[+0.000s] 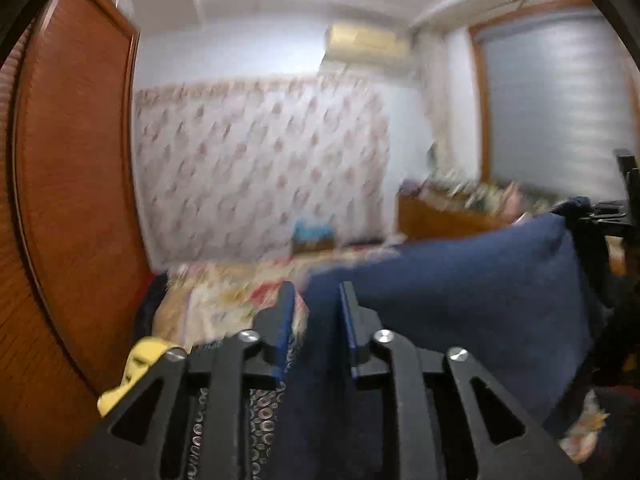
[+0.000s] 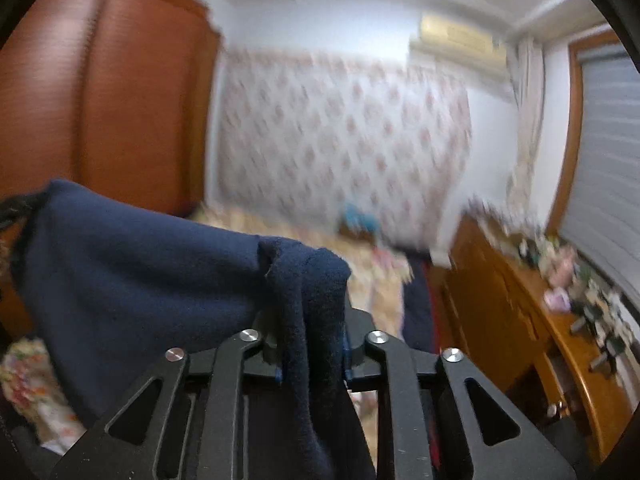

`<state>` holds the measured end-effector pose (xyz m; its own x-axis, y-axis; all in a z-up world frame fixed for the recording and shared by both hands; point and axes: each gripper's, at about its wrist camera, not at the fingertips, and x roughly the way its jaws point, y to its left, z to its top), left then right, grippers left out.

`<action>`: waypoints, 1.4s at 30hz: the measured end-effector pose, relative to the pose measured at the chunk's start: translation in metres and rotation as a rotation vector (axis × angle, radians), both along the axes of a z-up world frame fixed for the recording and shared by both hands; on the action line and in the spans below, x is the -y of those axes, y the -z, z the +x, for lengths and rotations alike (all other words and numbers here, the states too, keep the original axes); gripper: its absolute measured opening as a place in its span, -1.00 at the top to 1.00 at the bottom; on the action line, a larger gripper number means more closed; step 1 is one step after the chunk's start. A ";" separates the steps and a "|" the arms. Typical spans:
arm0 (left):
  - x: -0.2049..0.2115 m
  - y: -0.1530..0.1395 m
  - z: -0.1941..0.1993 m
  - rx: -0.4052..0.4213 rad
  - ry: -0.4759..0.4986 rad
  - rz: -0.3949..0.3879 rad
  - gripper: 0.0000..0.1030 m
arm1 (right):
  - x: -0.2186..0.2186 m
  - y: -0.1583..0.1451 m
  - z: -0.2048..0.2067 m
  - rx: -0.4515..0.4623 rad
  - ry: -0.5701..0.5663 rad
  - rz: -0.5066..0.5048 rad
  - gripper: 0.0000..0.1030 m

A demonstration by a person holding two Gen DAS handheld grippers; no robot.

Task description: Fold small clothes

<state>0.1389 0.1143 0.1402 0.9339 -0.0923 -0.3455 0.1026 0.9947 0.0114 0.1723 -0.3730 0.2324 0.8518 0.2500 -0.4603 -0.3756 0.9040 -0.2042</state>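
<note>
**Navy Garment Held Aloft Between Two Grippers**

The left gripper was set at a narrow opening, with a fold of the navy garment running between its two fingers. Whether the pads pressed on the cloth could not be told from the blurred view. The right gripper was likewise narrow, and a bunched corner of the garment filled the gap between its fingers and draped over their tips; here the cloth appeared clamped.

The garment hung stretched between the two grippers, raised above the bed, which carried a floral cover. In the left wrist view the right gripper was visible at the far edge of the cloth.

A wooden wardrobe stood to the left. Patterned wallpaper covered the far wall, with an air conditioner mounted above it. A wooden dresser with small items on top stood to the right, below a window blind. A yellow item lay near the left gripper.
</note>
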 end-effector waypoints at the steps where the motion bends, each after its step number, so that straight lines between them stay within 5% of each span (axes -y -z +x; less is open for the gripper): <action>1: -0.004 0.017 0.020 -0.049 0.013 -0.020 0.49 | -0.004 0.022 0.031 -0.038 0.042 -0.044 0.36; 4: -0.005 0.062 0.049 -0.174 0.001 -0.036 0.33 | -0.003 0.088 0.102 -0.168 0.149 -0.116 0.34; 9: 0.016 0.105 0.038 -0.264 0.049 0.018 0.09 | 0.020 0.157 0.116 -0.272 0.175 -0.050 0.33; 11: 0.026 0.114 0.026 -0.294 0.087 0.014 -0.07 | 0.023 0.167 0.104 -0.280 0.157 -0.045 0.31; 17: 0.050 0.128 -0.009 -0.321 0.125 0.020 -0.09 | 0.028 0.188 0.042 -0.309 0.089 0.032 0.16; 24: 0.056 0.169 -0.041 -0.397 0.151 -0.008 -0.09 | 0.043 0.246 -0.037 -0.394 0.058 0.025 0.16; 37: 0.065 0.219 -0.047 -0.512 0.112 -0.017 -0.09 | 0.088 0.279 -0.091 -0.471 0.139 0.100 0.17; 42: 0.070 0.226 -0.047 -0.514 0.102 -0.001 -0.09 | 0.084 0.285 -0.097 -0.474 0.105 0.099 0.74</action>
<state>0.0916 0.0441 -0.0859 0.6304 -0.1744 -0.7564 0.1907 0.9794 -0.0669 0.0752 -0.4571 -0.0525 0.5772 0.2357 -0.7818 -0.3119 0.9485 0.0557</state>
